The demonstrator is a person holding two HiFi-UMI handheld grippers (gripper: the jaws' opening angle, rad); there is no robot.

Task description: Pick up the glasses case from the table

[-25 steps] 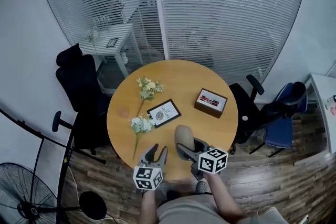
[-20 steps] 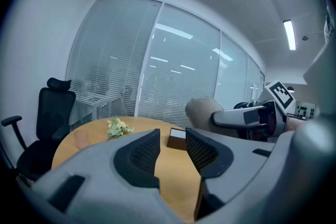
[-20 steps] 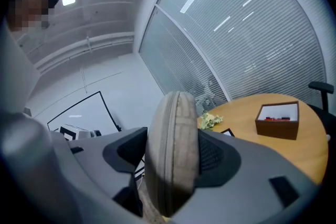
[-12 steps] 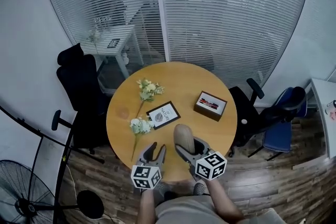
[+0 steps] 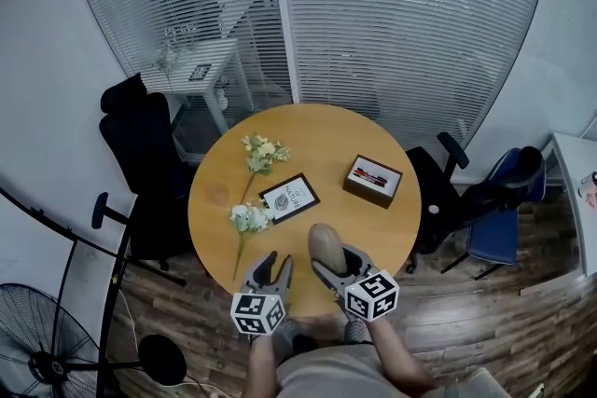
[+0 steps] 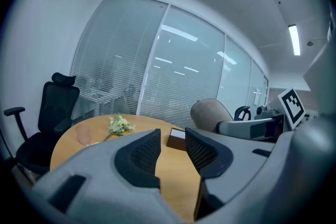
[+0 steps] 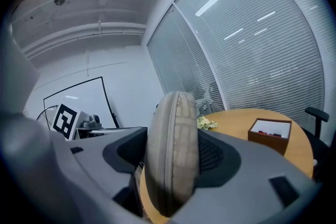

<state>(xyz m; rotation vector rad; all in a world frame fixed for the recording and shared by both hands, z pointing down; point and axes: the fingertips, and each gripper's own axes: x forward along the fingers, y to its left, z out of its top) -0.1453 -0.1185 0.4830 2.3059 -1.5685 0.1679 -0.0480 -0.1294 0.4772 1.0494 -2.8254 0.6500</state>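
Note:
The glasses case (image 5: pixel 325 242), a beige oval pouch, is held above the near edge of the round wooden table (image 5: pixel 317 140). My right gripper (image 5: pixel 334 258) is shut on it, and the case (image 7: pixel 172 155) stands on edge between the dark pads in the right gripper view. My left gripper (image 5: pixel 270 266) hovers just to its left over the table's near rim, open by a narrow gap with nothing between its jaws. From the left gripper (image 6: pixel 172 147) view, the case (image 6: pixel 210 114) shows at the right in the other gripper.
On the table lie a brown wooden box (image 5: pixel 373 180) with pens, a framed card (image 5: pixel 289 198) and two flower sprigs (image 5: pixel 261 154). A black office chair (image 5: pixel 140 144) stands at the left, more chairs (image 5: pixel 485 200) at the right, and a fan (image 5: pixel 37 359) at the lower left.
The right gripper has rolled a little with the case still in it. The left gripper has stayed where it was.

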